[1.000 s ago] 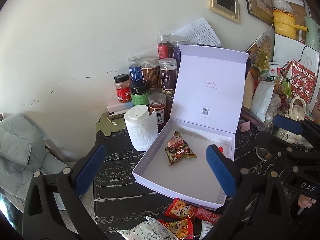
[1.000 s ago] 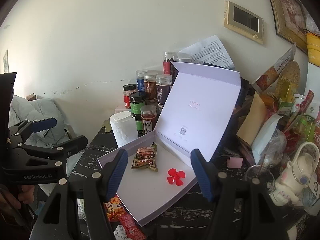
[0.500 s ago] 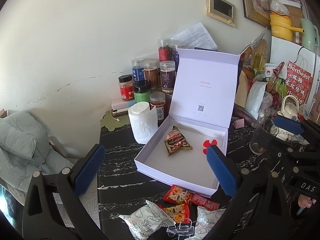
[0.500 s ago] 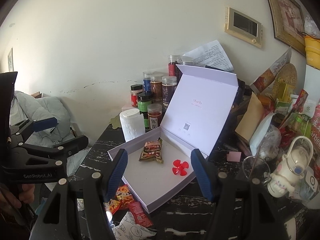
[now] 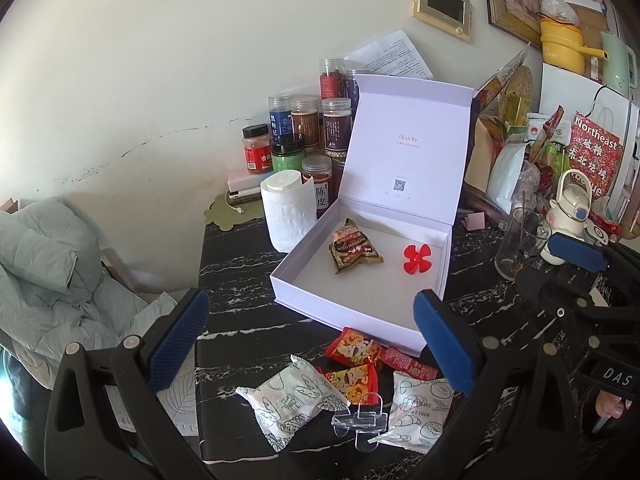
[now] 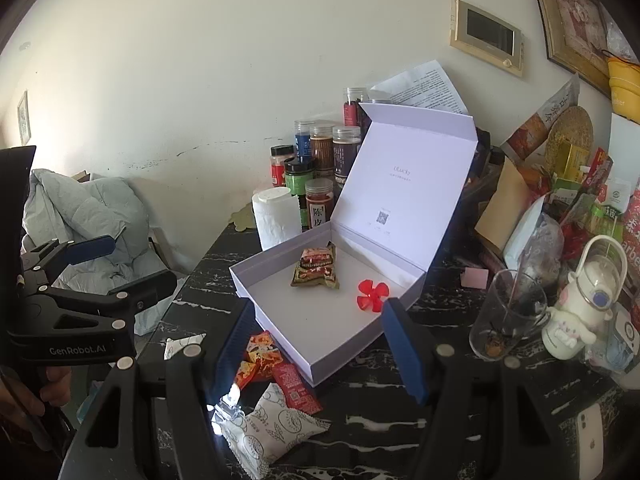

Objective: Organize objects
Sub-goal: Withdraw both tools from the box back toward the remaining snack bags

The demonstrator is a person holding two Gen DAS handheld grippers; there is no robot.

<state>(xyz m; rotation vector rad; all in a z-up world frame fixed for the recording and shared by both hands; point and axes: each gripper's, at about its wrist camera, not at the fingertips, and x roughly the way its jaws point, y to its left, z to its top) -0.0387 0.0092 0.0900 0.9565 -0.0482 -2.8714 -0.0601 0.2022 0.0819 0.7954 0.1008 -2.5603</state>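
Snacks (image 5: 352,376) beside box (image 5: 436,256) front edge

A cluster of spice jars (image 5: 308,136) stands against the cream wall (image 5: 160,60) at the back of the black marbled tabletop (image 5: 236,280). A roll of toilet paper (image 5: 287,208) stands upright just in front of them. To the right, an empty drinking glass (image 6: 506,316) sits beside a white cartoon water bottle (image 6: 580,312). A pale green padded jacket (image 5: 48,264) lies heaped left of the tabletop.
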